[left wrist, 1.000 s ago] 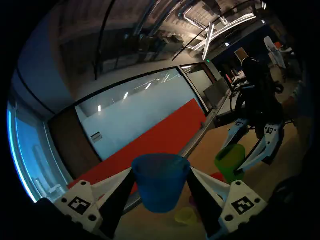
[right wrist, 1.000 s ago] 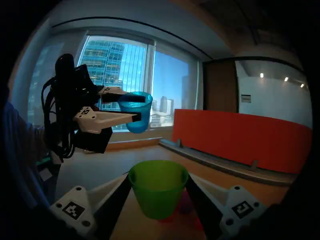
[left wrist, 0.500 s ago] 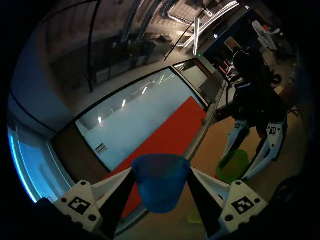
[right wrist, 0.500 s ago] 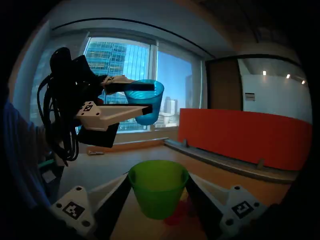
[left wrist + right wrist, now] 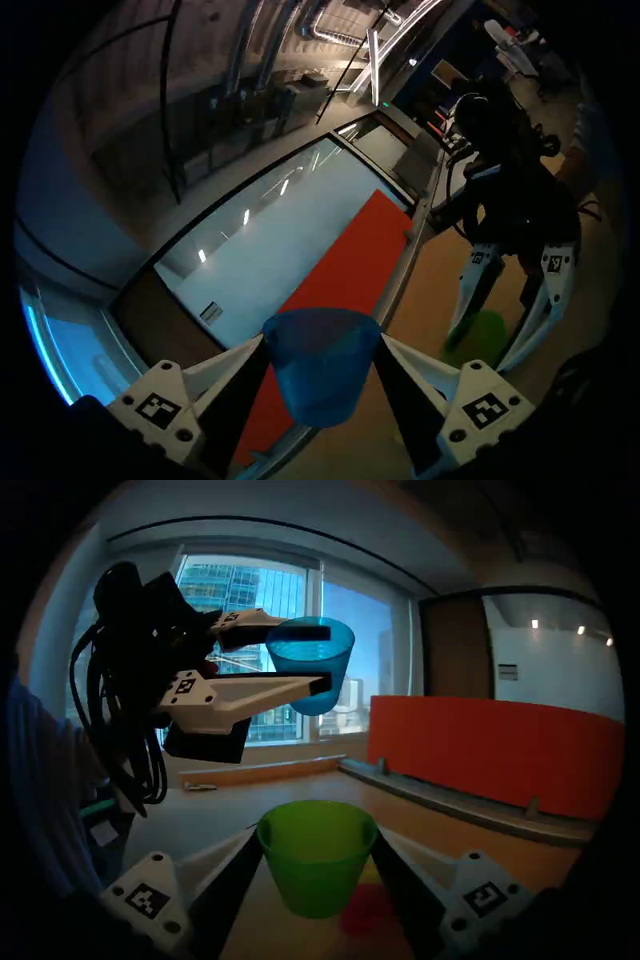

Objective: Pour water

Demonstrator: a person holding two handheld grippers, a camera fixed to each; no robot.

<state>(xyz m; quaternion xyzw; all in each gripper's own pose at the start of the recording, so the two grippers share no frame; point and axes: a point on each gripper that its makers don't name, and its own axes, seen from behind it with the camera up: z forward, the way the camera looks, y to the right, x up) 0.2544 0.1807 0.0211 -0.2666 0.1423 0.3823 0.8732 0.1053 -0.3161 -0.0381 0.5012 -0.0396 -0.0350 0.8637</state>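
Above the green cup (image 5: pixel 317 856), the left gripper (image 5: pixel 318 659) holds a blue cup (image 5: pixel 310 662).

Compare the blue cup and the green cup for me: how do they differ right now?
Colour: the blue cup is see-through blue, the green cup bright green. Holder: the left tongs grip the blue cup, the right tongs the green cup. Height: in the right gripper view the blue cup hangs higher than the green cup. Shared: same tapered shape, both roughly upright.
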